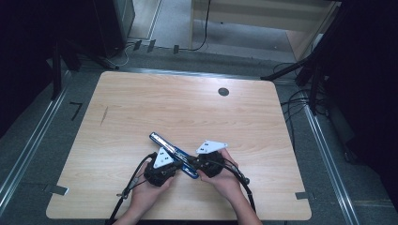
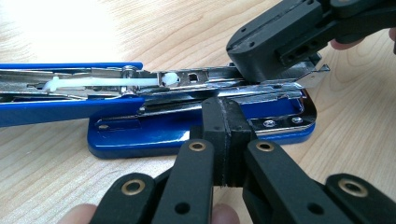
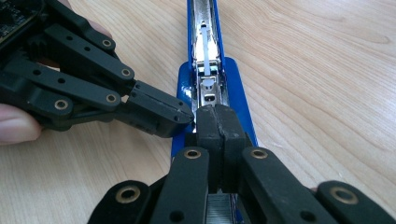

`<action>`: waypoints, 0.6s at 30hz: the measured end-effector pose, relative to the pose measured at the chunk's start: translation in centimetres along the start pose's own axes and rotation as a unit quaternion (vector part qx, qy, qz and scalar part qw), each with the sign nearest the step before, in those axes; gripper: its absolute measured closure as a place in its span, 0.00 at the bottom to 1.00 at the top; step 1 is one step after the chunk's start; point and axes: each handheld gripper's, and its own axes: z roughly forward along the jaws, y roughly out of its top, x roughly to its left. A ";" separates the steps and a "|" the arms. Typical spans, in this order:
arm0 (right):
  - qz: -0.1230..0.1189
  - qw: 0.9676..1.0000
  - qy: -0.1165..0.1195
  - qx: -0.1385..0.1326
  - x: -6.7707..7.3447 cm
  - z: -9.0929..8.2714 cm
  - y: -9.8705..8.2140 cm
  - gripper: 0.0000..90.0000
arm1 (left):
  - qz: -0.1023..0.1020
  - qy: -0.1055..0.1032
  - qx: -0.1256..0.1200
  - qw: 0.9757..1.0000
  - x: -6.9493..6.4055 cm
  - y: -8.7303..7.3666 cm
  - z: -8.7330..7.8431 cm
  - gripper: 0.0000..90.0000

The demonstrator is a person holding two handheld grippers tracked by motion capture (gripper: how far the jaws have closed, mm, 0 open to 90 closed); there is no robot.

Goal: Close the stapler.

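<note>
- Pale wooden table (image 1: 141, 103) on a grey floor, high view: a blue stapler (image 1: 172, 154) lies opened out in the lower middle of the frame, long axis running upper left to lower right. The left gripper (image 1: 170, 161) and right gripper (image 1: 196, 163) meet at its lower-right end, about equally near.
- Left gripper view: the stapler's (image 2: 187, 133) axis runs across the frame, just beyond the left gripper (image 2: 228, 119). Its jaws are clenched together, nothing between them, tips at the base's edge. The right gripper (image 2: 266, 51) bears on the metal magazine (image 2: 196, 81), upper right.
- Right gripper view: the stapler (image 3: 205, 60) points straight up the frame. The right gripper (image 3: 217, 123) is clenched, empty, over the magazine's near end; the left gripper (image 3: 180, 116) touches the stapler's left side.
</note>
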 end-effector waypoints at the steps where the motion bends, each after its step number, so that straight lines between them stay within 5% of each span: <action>1: 0.001 1.000 0.001 -0.001 0.0 -0.1 -0.1 1.00 | -0.001 0.000 -0.001 1.000 0.0 0.0 0.0 1.00; 10: 0.007 1.000 0.003 -0.006 0.1 -0.1 -0.1 0.99 | -0.003 0.001 -0.001 1.000 0.0 0.0 0.0 1.00; 18: 0.010 0.999 -0.003 -0.044 0.3 -1.0 0.1 0.98 | -0.015 -0.001 -0.007 1.000 0.5 0.0 -0.4 1.00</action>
